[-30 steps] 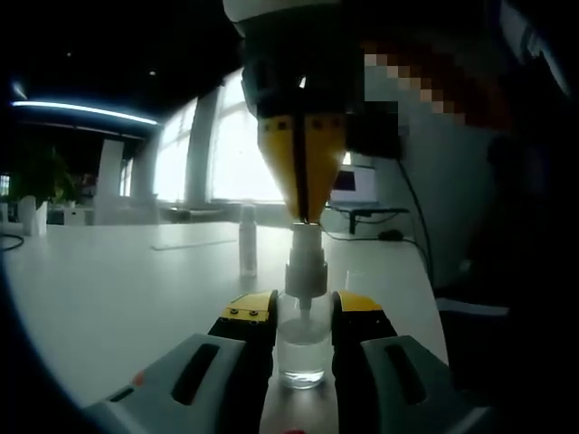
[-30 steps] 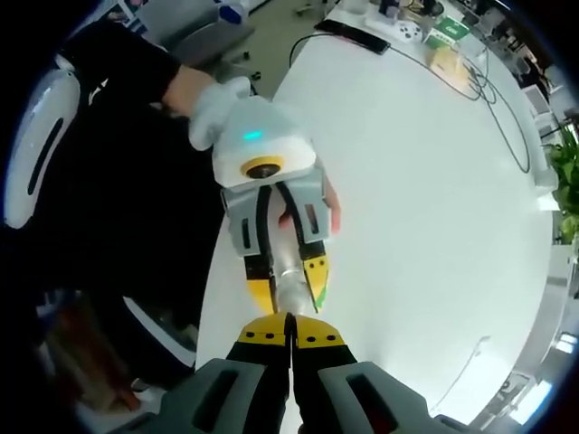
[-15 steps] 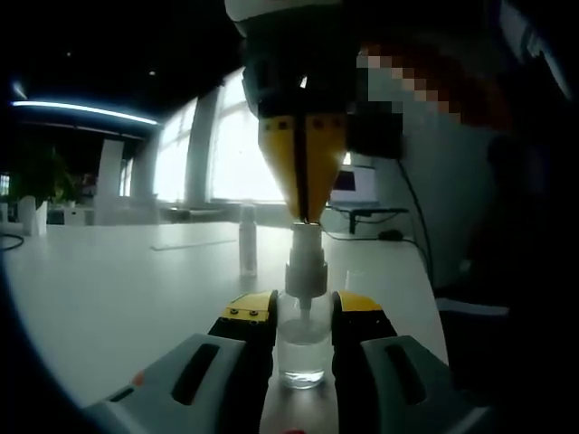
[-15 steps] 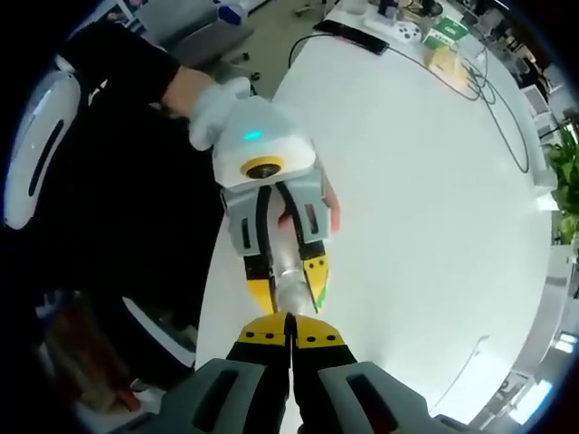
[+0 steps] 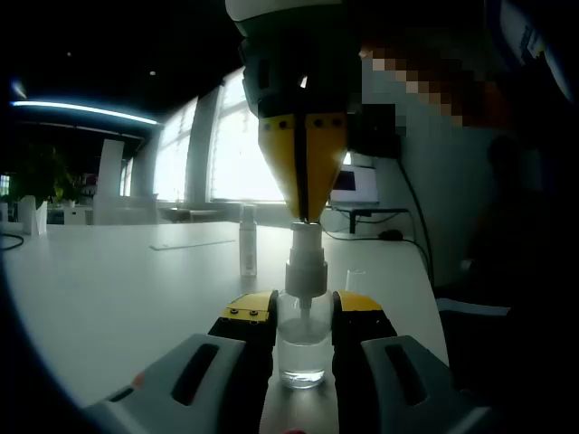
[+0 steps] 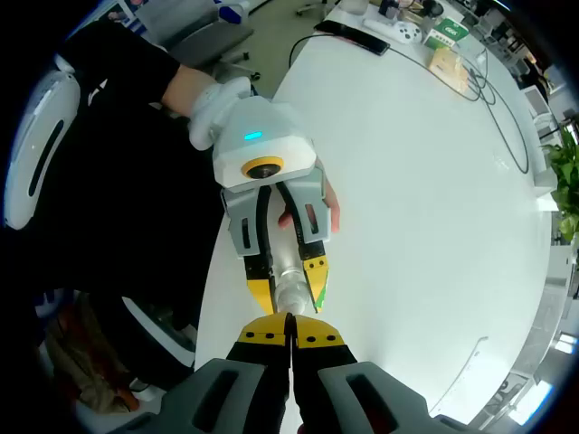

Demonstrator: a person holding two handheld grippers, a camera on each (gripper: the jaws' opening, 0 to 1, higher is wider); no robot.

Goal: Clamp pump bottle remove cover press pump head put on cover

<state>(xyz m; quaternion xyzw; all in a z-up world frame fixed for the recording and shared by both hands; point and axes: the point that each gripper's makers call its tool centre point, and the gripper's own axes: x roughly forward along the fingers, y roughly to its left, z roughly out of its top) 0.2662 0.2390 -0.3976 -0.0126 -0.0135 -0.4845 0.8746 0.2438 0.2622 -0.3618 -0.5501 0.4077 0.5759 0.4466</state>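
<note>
A clear pump bottle (image 5: 301,348) with a white pump head (image 5: 305,262) stands on the white table (image 5: 109,289). My left gripper (image 5: 303,312) is shut on its body from both sides. My right gripper (image 5: 304,212) comes down from above, shut, with its yellow tips resting on top of the pump head. In the right gripper view, my right gripper (image 6: 290,333) points straight down at the bottle top (image 6: 291,295), which sits between the left gripper's (image 6: 288,280) yellow fingertips. A slim clear cover (image 5: 246,237) stands upright on the table behind the bottle.
The bottle is close to the table's edge (image 6: 217,271), beside a person in dark clothes (image 6: 118,181). Cables and small boxes (image 6: 434,45) lie at the table's far end. A plant (image 6: 565,181) stands at the right. A monitor (image 5: 355,185) sits beyond the table.
Both grippers and the bottle hold nearly the same pose. The right gripper view has shifted very slightly.
</note>
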